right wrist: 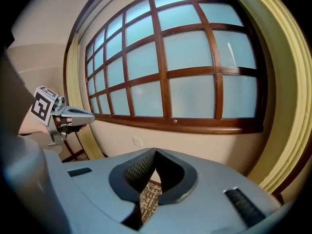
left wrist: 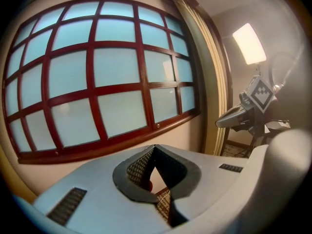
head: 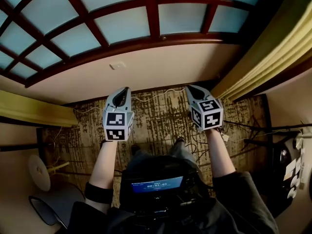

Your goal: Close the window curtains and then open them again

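The person holds two grippers side by side in front of a big window (head: 122, 21). The window has dark red wooden bars and pale, cloudy glass.

The left gripper (head: 126, 90) has its jaws shut tight, tip to tip, with nothing between them. The right gripper (head: 190, 88) is the same: its jaws are pressed together and hold nothing. Both point toward the wall (head: 156, 65) under the window, tipped a little down. They are apart from each other and touch nothing.

The yellow curtains are pulled back to the sides, so all the glass shows. The left curtain (head: 34, 110) hangs bunched at the left edge of the window. The right curtain (head: 268, 55) hangs in folds at the right edge. Neither gripper is touching a curtain.

Below is a brown carpet (head: 156, 123) with a busy pattern, and thin cords (head: 253, 126) lie on it. A bright light (left wrist: 249, 44) glows by the right curtain.
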